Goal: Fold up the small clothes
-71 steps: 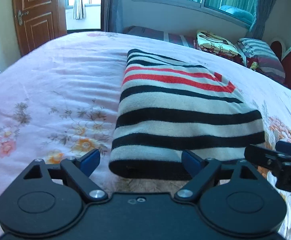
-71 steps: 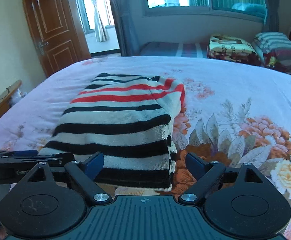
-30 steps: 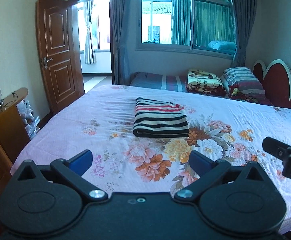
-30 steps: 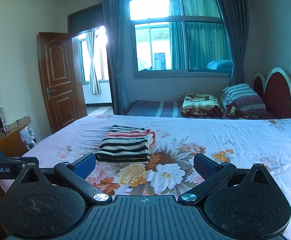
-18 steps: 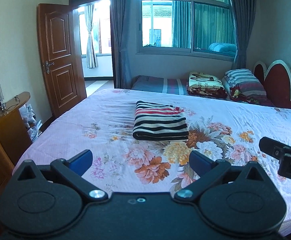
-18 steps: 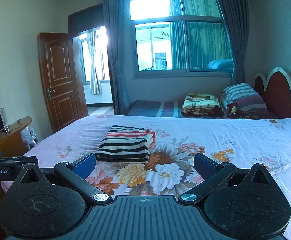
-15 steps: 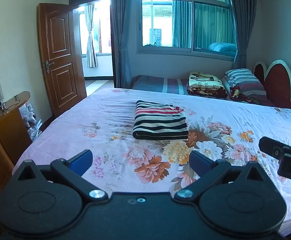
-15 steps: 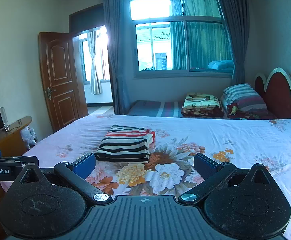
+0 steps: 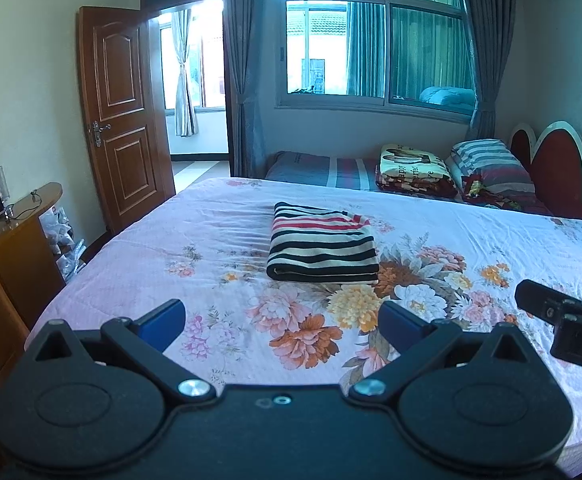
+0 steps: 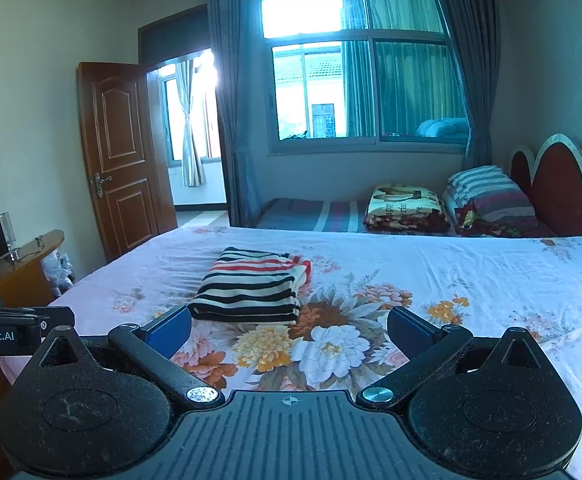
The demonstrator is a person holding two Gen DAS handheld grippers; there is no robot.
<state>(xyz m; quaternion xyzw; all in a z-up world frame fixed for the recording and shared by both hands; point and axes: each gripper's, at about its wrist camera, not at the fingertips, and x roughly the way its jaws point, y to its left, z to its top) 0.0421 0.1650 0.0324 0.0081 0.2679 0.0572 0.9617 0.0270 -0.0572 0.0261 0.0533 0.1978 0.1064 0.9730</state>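
Observation:
A striped sweater [image 9: 322,249], folded into a neat rectangle with black, cream and red stripes, lies on the floral bed sheet [image 9: 219,240]. It also shows in the right wrist view [image 10: 251,286]. My left gripper [image 9: 283,320] is open and empty, held well back from the sweater near the bed's front edge. My right gripper [image 10: 289,330] is open and empty too, also back from the sweater. The right gripper's tip shows at the right edge of the left wrist view [image 9: 563,312].
Pillows [image 9: 487,164] and a folded blanket [image 9: 411,168] lie by the red headboard [image 9: 555,168] at the far right. A wooden cabinet [image 9: 11,248] with a TV stands at the left. An open door [image 9: 123,160] and a window [image 9: 371,52] are behind the bed.
Both grippers pulled far back from the folded sweater since 2.4 s ago; it now lies small in the middle of the bed. Over the last second, almost nothing has moved.

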